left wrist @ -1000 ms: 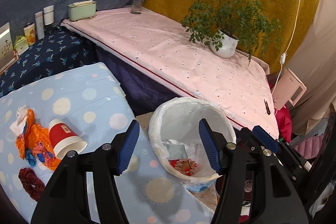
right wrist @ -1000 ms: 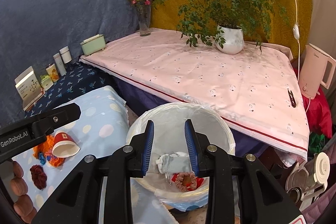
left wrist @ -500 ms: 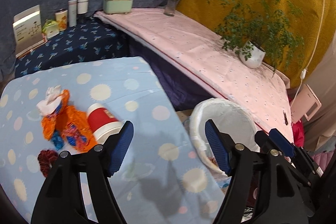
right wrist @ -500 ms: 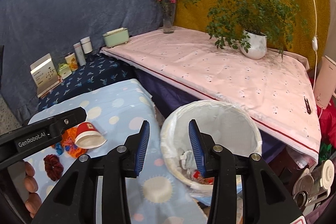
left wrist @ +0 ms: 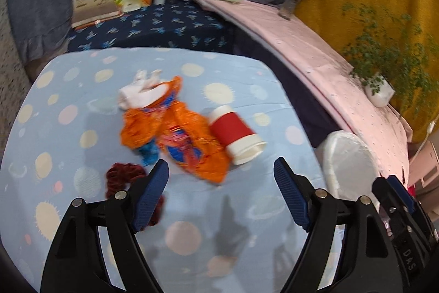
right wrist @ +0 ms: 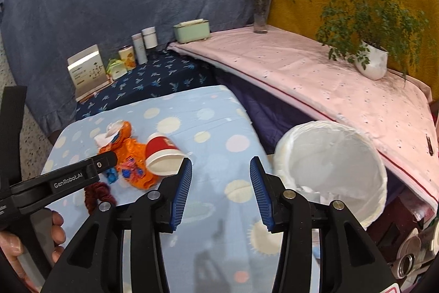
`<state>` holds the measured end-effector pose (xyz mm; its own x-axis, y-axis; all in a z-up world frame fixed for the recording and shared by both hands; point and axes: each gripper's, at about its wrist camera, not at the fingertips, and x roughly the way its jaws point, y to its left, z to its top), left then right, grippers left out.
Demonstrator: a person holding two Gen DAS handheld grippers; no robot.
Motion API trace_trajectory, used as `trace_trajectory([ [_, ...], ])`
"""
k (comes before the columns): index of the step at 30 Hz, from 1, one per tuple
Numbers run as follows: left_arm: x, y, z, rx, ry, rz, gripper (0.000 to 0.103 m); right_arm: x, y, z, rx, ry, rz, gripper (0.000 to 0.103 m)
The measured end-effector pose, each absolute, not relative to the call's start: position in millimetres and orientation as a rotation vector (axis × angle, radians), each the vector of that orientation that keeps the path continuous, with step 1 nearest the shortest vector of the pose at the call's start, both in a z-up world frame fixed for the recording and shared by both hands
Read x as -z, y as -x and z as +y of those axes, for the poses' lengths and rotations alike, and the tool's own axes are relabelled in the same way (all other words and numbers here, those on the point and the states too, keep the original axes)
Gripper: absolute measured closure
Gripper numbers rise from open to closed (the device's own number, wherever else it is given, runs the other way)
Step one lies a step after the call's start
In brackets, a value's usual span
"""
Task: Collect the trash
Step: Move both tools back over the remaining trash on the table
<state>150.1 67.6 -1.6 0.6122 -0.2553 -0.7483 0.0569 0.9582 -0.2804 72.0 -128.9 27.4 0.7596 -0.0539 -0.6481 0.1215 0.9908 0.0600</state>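
- Blue polka-dot table [left wrist: 82,100] up front, with a grey-blue drape and a mustard one hanging behind everything.
- Trash left on it is clumped mid-table: a red paper cup [left wrist: 236,135] on its side, open mouth pointing toward the bin side, touching an orange snack wrapper [left wrist: 178,136]. A white tissue wad [left wrist: 140,95] sits at the wrapper's far end, a small blue scrap [left wrist: 149,153] at its near edge, and a dark red scrunchie-looking thing [left wrist: 122,177] is just beside that.
- My read on handling: all of it is feather-light. The cup is thin and will crush or roll if squeezed hard, so pinching across the rim or wall near the mouth seems safest. The wrapper is crinkly and slick, so grab a raised fold. The tissue is soft; anywhere works.
- Left hand-held gripper [left wrist: 221,191] hovers over the table on the near side of the pile, jaws opening wide, nothing between them.
- Right hand-held gripper [right wrist: 219,194] is just off to the side, between the pile and the bin, jaws opening too, also empty.
- White-lined trash bin [right wrist: 370,155] stands right off the table's edge, with some rubbish already in it.
- Further out there's a pink-covered table with a potted plant [right wrist: 373,62] and a flower vase [right wrist: 260,15].
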Motion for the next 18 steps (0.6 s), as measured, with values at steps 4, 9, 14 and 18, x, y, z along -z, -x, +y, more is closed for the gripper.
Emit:
trace_trajectory([
  [4, 22.5, -148.8, 99.7, 0.111, 0.279, 0.928, 0.026, -19.1, -77.4, -107.1, 0.060, -0.090, 0.723, 0.058],
  [9, 52.5, -145.1, 128.5, 0.054, 0.310, 0.992, 0.025, -4.7, -83.0, -85.8, 0.031, -0.091, 0.753, 0.058],
  [14, 77.9, -139.6, 141.2, 0.032, 0.301, 1.043, 0.025, 14.2, -88.1, -69.3, 0.010, -0.094, 0.794, 0.058],
  [18, 88.8, -138.0, 143.7, 0.037, 0.321, 1.067, 0.025, 24.9, -92.2, -59.6, -0.002, -0.089, 0.817, 0.058],
])
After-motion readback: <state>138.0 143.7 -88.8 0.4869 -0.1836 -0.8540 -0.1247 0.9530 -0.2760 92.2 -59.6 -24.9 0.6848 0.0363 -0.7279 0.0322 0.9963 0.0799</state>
